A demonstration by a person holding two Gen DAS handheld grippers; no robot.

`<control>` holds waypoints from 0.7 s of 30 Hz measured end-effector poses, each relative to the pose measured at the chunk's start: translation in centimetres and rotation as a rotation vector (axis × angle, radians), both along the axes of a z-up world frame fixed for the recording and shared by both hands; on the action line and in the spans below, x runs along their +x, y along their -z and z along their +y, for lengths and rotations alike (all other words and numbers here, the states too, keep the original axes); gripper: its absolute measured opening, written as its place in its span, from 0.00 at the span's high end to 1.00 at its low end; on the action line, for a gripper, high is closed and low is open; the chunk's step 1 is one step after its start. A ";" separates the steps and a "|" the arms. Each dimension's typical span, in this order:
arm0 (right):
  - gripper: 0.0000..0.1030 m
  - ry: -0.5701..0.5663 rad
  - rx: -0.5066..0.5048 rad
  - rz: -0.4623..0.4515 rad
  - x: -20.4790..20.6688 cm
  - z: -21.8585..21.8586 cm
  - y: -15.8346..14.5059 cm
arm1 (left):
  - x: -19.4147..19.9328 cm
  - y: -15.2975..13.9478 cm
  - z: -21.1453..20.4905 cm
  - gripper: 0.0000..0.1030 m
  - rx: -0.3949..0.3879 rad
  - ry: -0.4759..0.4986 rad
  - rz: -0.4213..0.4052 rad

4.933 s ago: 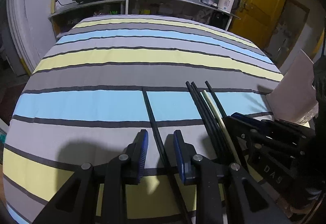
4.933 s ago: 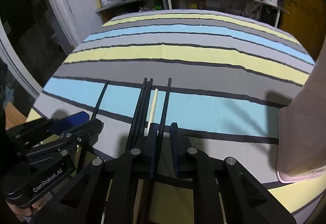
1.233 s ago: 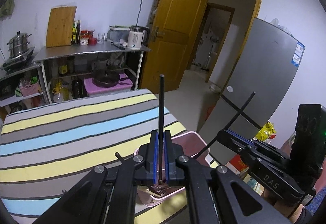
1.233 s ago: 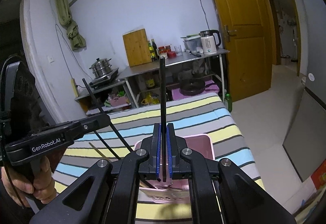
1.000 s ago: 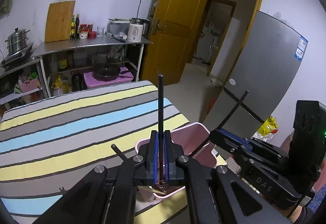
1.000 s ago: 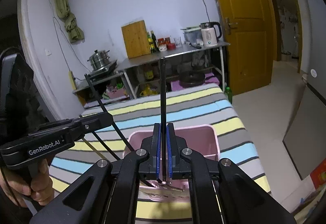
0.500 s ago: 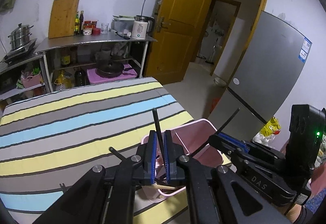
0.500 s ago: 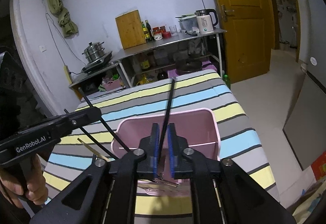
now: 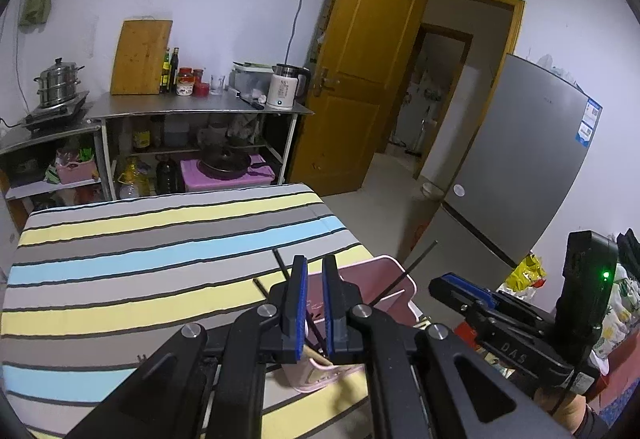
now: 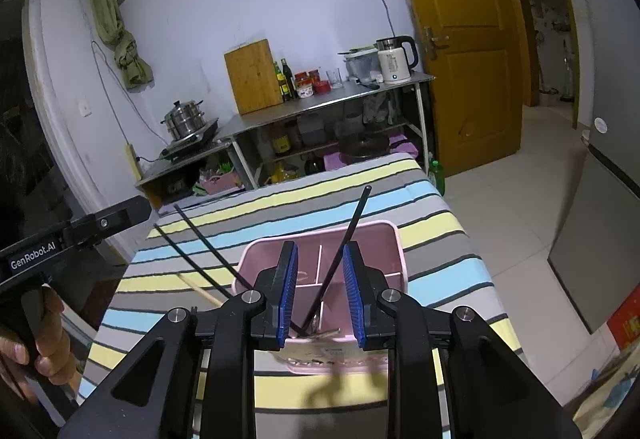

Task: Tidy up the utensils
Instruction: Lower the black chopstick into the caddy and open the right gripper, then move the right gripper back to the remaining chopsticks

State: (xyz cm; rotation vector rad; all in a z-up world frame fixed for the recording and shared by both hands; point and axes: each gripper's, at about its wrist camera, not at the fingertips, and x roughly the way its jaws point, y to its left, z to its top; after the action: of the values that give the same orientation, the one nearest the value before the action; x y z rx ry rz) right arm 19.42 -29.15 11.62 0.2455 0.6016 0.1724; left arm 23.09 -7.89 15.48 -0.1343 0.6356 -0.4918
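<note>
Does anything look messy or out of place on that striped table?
Only the chopsticks: in the pink holder the black chopsticks lean out at different angles, and a pale wooden one pokes out sideways. Nothing spilled or broken.

Three black chopsticks (image 10: 347, 255), one pale chopstick (image 10: 199, 289), one pink holder (image 10: 394, 239)

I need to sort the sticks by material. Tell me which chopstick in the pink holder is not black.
The pale wooden chopstick, leaning out over the left side of the pink plastic holder; the other sticks there are thin and black.
</note>
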 end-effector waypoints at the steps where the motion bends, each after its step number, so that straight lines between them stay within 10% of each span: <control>1: 0.77 -0.003 0.000 -0.005 -0.3 0.1 -0.2 | -0.5 -0.1 0.3 0.94 -0.002 -0.004 -0.004; 21: 0.77 -0.122 -0.056 -0.035 -6.1 4.5 0.1 | -8.4 2.5 5.0 0.94 0.037 -0.076 -0.004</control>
State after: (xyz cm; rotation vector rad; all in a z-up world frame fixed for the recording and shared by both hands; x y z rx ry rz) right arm 13.28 -24.69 11.55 0.1513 0.5864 0.2768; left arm 14.68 -2.89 12.96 -0.1216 0.6331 -0.4069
